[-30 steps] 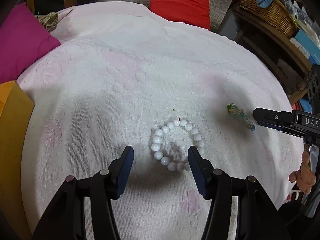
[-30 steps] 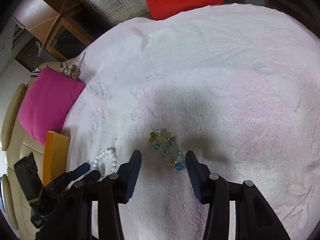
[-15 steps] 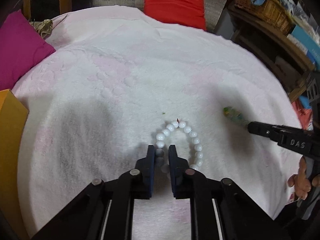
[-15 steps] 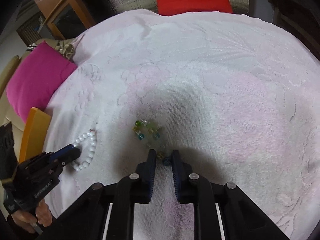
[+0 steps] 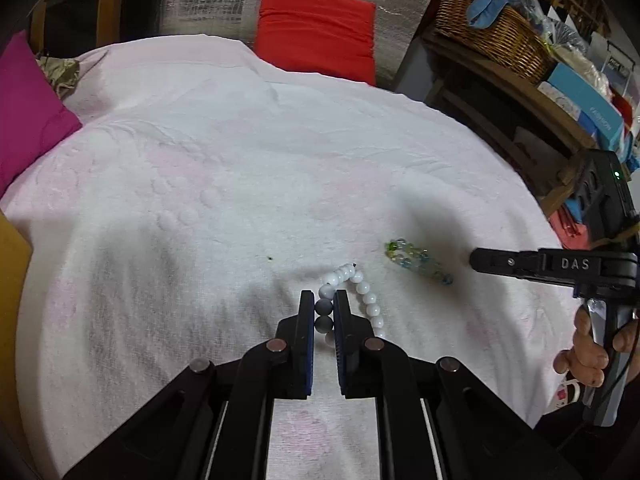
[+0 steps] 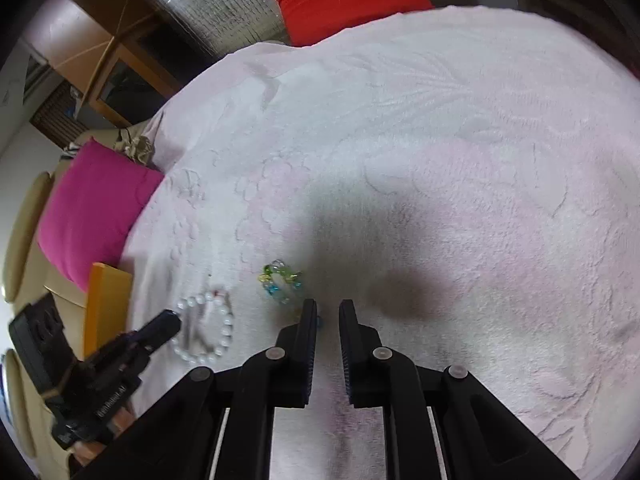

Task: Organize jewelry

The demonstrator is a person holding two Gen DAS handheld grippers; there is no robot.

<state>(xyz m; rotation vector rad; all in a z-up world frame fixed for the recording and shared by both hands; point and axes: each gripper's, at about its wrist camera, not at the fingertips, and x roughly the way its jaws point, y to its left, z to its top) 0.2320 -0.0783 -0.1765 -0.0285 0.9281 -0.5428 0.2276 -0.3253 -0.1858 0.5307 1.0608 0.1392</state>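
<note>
A white bead bracelet (image 5: 362, 292) lies on the pink-white towel (image 5: 224, 184). My left gripper (image 5: 323, 300) is shut on its near-left beads, and the loop hangs stretched from the jaws. It also shows in the right wrist view (image 6: 208, 332), beside the left gripper (image 6: 160, 328). A coloured glass bead bracelet (image 6: 282, 280) lies just left of my right gripper (image 6: 327, 308), whose jaws are nearly closed with nothing visible between them. The glass bracelet (image 5: 416, 260) lies apart from the right gripper (image 5: 480, 260) in the left wrist view.
A magenta cushion (image 5: 28, 108) and an orange box (image 6: 106, 308) sit at the left edge of the bed. A red cushion (image 5: 316, 32) leans at the back. A shelf with a wicker basket (image 5: 492, 28) stands on the right.
Both grippers closed from wide open. The left one clamped the white bracelet and lifted it, stretching the loop. The right one closed at the glass bracelet, then came away without it.
</note>
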